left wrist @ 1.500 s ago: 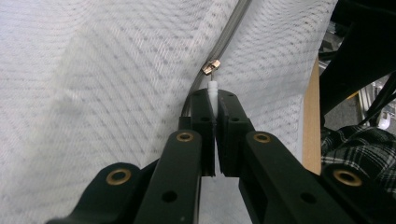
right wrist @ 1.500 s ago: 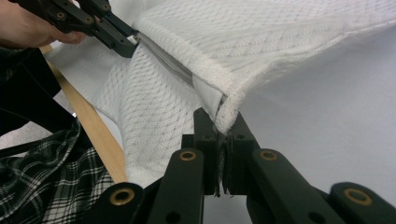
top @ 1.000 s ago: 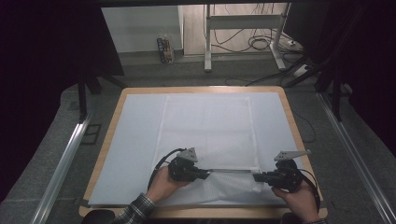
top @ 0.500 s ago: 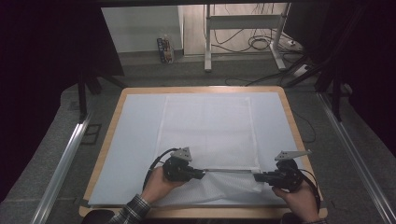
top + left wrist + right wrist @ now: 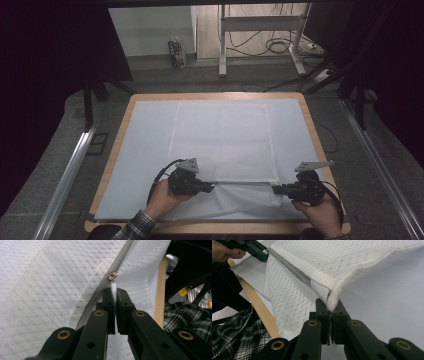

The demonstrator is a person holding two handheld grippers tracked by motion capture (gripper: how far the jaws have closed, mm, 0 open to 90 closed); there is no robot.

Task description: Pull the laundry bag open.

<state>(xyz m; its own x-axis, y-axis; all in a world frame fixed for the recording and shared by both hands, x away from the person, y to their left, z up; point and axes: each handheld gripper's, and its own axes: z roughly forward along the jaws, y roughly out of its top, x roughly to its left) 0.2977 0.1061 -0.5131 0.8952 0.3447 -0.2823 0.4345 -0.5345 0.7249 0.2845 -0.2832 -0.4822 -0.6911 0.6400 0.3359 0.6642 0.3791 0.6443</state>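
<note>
High view, looking down on a wooden table [image 5: 116, 150] covered by a pale sheet [image 5: 145, 150]. A white mesh bag [image 5: 222, 140] lies flat in the middle of the sheet, reaching from the far edge toward the person. Its near edge is lifted off the sheet and stretched level between 2 grippers, and the mesh sags in folds below that line.

The left gripper [image 5: 212, 188] is held in the left hand [image 5: 162, 199] near the front edge, pointing right. The right gripper [image 5: 274, 190] is held in the right hand [image 5: 320, 212], pointing left, well apart from the other. A grey zip [image 5: 240, 183] runs straight between them.

Left gripper view: the 2 black jaws are closed together on a small white pull tab [image 5: 114, 290], which sticks out just past their tips. Just beyond it sits the metal slider [image 5: 113, 276] on the zip [image 5: 100, 290], which crosses the mesh diagonally. The table's wooden edge and a plaid sleeve [image 5: 185, 317] are at the right.

Right gripper view: the jaws are closed on the bag's thick hemmed corner [image 5: 332, 298], where the zip ends. Mesh rises from the grip and spreads to the upper right. The zip leads away up-left to the other gripper [image 5: 263, 253], held in a hand at the top left corner.
</note>
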